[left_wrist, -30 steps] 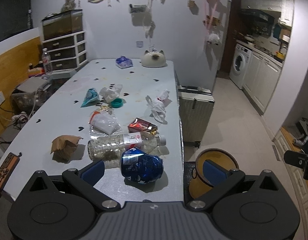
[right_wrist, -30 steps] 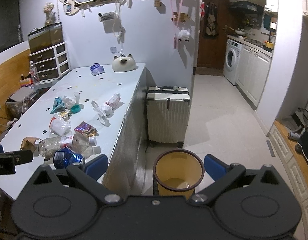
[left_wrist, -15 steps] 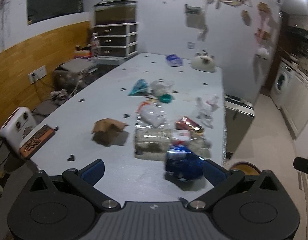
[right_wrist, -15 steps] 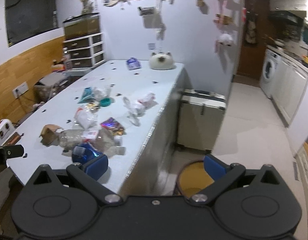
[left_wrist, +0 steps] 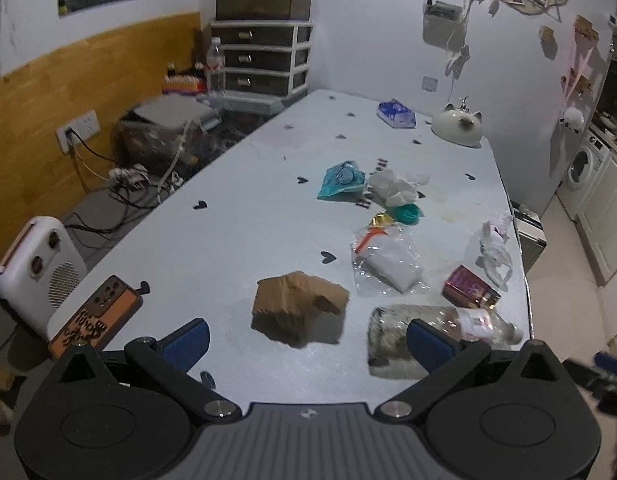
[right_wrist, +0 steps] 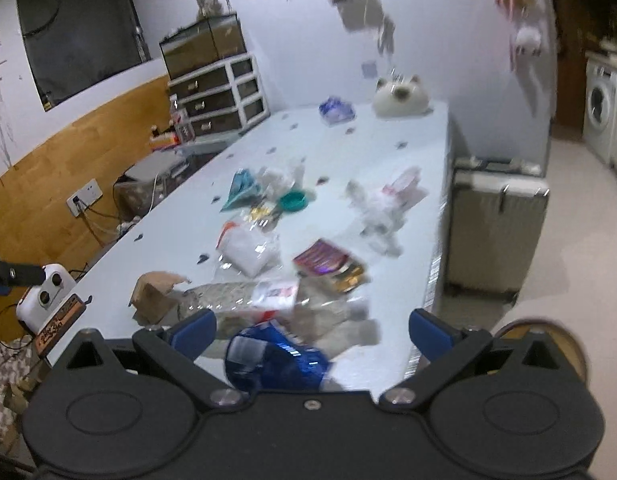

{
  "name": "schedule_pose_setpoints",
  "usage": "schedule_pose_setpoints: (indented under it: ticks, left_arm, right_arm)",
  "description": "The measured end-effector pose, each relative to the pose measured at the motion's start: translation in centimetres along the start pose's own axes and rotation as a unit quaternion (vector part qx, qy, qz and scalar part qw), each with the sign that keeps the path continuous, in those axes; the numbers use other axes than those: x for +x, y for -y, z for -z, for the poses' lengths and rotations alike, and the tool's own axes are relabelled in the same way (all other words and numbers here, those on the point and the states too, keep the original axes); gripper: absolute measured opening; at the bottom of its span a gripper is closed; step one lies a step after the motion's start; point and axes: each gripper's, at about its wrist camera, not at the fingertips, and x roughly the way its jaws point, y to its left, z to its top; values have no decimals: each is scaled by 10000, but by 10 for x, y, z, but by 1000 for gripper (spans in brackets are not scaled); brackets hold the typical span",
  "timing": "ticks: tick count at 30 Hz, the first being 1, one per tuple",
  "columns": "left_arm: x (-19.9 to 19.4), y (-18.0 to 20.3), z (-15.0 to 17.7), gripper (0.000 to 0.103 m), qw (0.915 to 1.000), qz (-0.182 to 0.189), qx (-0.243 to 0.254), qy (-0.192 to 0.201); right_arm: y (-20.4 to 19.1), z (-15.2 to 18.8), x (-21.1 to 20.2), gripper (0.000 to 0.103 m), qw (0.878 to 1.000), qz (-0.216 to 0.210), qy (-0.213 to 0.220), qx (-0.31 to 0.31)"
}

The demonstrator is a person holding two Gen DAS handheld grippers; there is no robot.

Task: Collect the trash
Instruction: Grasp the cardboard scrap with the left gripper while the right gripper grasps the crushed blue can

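Trash lies scattered on the near half of a long white table [left_wrist: 236,232]. In the left wrist view a crumpled brown paper bag [left_wrist: 298,306] sits just ahead of my open left gripper [left_wrist: 308,342], with a clear plastic bottle [left_wrist: 440,330] by the right finger. In the right wrist view a crushed blue can [right_wrist: 274,358] lies between the fingers of my open right gripper [right_wrist: 312,330], untouched, with the bottle [right_wrist: 268,300] behind it. Farther back are a clear plastic bag [left_wrist: 388,264], a red wrapper [left_wrist: 468,288], white tissue [left_wrist: 494,244], a teal lid [left_wrist: 408,214] and a teal wrapper [left_wrist: 340,180].
A yellow bin [right_wrist: 544,344] stands on the floor off the table's right corner, beside a pale suitcase [right_wrist: 496,236]. A cat-shaped ceramic [left_wrist: 456,128] and a blue packet [left_wrist: 396,114] sit at the far end. A white heater [left_wrist: 32,272] and cables lie left of the table.
Both grippers have swung left, away from the bin and toward the table. The left now faces the paper bag; the right now has the blue can between its fingers.
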Motion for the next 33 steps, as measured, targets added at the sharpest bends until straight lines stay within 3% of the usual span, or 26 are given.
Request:
schedule_pose_setpoints:
  ticks: [5,11,22,28,33]
  left_arm:
    - [33,-28,-24,103,9996,133,86,-219]
    - [74,-39,-38,103,9965,281,716,-322]
    - [156,-24,-29,103,9765,1079,1754,-633]
    - [194,-16,-20,102,9673,1061,2158,-807]
    - [216,-26,-22,99,9687,1005,2042,-987]
  right_arm:
    - [-9,12,55,103,9983,-40,-580,40]
    - [-5,22,99,103,9928,-121,-1184,94]
    - [-49,36,82,102,9843,-376,-1692,-330]
    - [-62,33,84,101,9799,-197,-1827,-778]
    - [-68,23,98,100,9692,83,-1902,-1561]
